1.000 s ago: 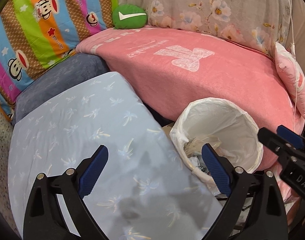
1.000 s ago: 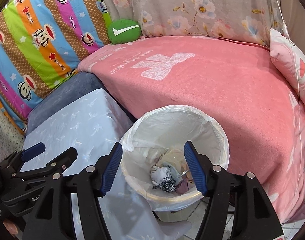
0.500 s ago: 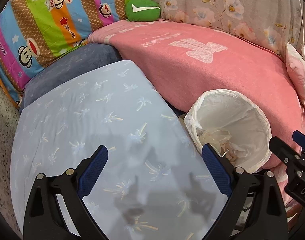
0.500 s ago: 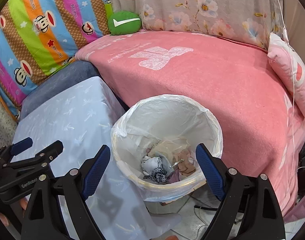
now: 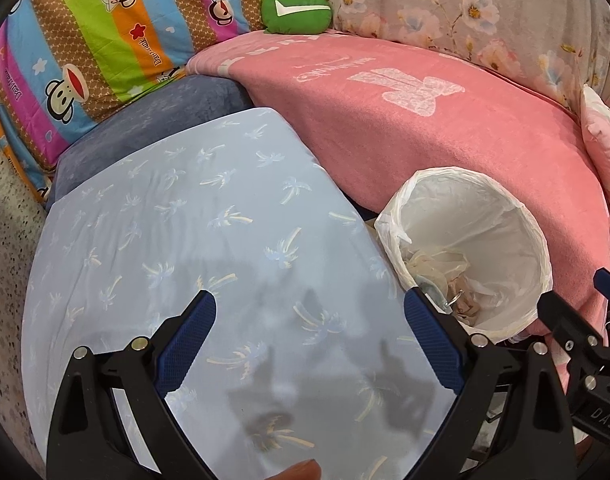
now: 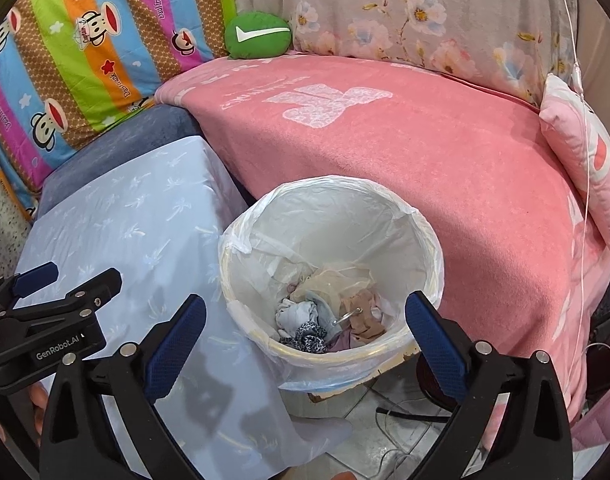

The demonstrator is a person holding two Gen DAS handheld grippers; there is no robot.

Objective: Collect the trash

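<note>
Between the two blue pads of the right tool [image 6: 305, 336] sat the white trash bin [image 6: 421, 240], a little way ahead of the tool. A thin plastic bag [image 6: 241, 246] lined the bin and folded over its rim. Down at the bottom lay a pile of trash [image 6: 329, 312]: crumpled cloth, bits of paper and a small metal ring. The right tool's pads were wide apart and held nothing.

Left of the right tool was the left tool [image 5: 309, 344]. Its pads were wide apart too, with nothing between them. It hung over a counter [image 5: 209, 216] covered in a light blue cloth with little palm trees. From the left tool, the bin stood ahead and to the right, just beside the counter's edge.

Behind the bin, further from both tools, spread a pink blanket [image 6: 445, 152]. A green cushion [image 6: 259, 36] sat at its far edge, next to a striped monkey pillow [image 6: 89, 52]. A pink pillow [image 6: 585, 160] lay far off to the right.
</note>
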